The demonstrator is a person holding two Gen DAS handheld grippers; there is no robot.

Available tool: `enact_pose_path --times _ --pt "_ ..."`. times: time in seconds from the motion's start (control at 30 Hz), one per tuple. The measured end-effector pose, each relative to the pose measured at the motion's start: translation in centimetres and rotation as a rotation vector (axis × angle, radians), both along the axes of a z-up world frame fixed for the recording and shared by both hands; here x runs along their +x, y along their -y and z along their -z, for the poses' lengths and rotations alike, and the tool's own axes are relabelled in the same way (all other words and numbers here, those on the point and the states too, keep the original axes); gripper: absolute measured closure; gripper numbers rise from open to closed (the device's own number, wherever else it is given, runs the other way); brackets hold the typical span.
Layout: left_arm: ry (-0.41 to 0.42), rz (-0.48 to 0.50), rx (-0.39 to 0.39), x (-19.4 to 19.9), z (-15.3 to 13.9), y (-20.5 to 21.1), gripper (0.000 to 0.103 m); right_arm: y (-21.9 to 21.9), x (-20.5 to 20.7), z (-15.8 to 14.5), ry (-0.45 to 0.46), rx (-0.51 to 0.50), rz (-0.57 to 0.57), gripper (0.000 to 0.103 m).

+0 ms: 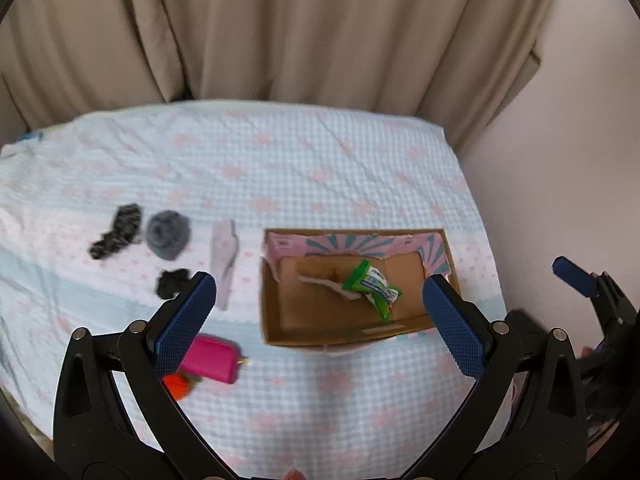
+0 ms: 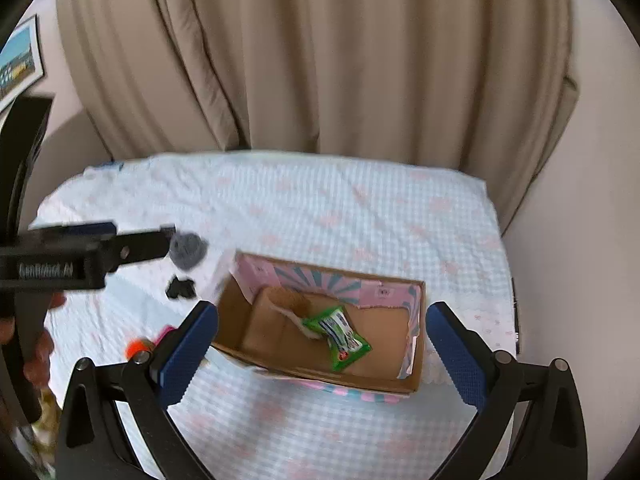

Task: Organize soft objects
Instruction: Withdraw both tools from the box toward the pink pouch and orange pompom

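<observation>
An open cardboard box [image 1: 276, 320] [image 2: 416, 380] sits on the bed and holds a green packet [image 1: 372, 286] [image 2: 340, 338]. Left of it lie a striped dark sock [image 1: 116, 232], a grey rolled cloth [image 1: 167, 232] [image 2: 187, 249], a small black cloth [image 1: 172, 282] [image 2: 180, 288], a pale pink cloth [image 1: 225, 256], a magenta pouch [image 1: 212, 360] and an orange pompom [image 1: 178, 386] [image 2: 136, 348]. My left gripper [image 1: 320, 320] is open and empty above the bed, in front of the box. My right gripper [image 2: 322, 350] is open and empty over the box.
The bed has a light blue and pink checked cover [image 1: 320, 168] [image 2: 340, 208]. Beige curtains [image 1: 280, 28] hang behind it and a pale wall [image 1: 580, 160] stands at the right. A framed picture [image 2: 18, 60] hangs at the left.
</observation>
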State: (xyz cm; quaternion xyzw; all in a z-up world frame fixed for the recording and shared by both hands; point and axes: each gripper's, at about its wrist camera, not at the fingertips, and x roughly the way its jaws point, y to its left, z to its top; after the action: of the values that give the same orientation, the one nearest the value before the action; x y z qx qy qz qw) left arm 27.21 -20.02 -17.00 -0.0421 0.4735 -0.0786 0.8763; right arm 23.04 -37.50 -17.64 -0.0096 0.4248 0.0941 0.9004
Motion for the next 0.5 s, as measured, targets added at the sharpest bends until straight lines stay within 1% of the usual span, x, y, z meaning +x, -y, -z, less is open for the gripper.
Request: enact_pose_path --times 0.1,0.2,0.33,0.5 --pt "0.063 -0.007 0.014 -2.9 -2.7 -2.3 0.000 -1.1 -1.8 -2.6 0.029 0.017 0.052 0.000" --pt "0.112 -0.010 0.019 -5.7 -4.6 -5.0 0.000 -2.3 -3.9 -4.8 0.069 0.041 0.096 0.000" --pt "0.161 -0.005 0.004 -9.2 -6.5 -9.0 0.000 -4.7 -6.8 -7.2 0.125 0.062 0.137 0.000" --pt "0.199 0.010 0.000 -12.8 -8.1 -14.8 0.000 -8.1 -10.0 -9.2 0.171 0.071 0.169 0.000"
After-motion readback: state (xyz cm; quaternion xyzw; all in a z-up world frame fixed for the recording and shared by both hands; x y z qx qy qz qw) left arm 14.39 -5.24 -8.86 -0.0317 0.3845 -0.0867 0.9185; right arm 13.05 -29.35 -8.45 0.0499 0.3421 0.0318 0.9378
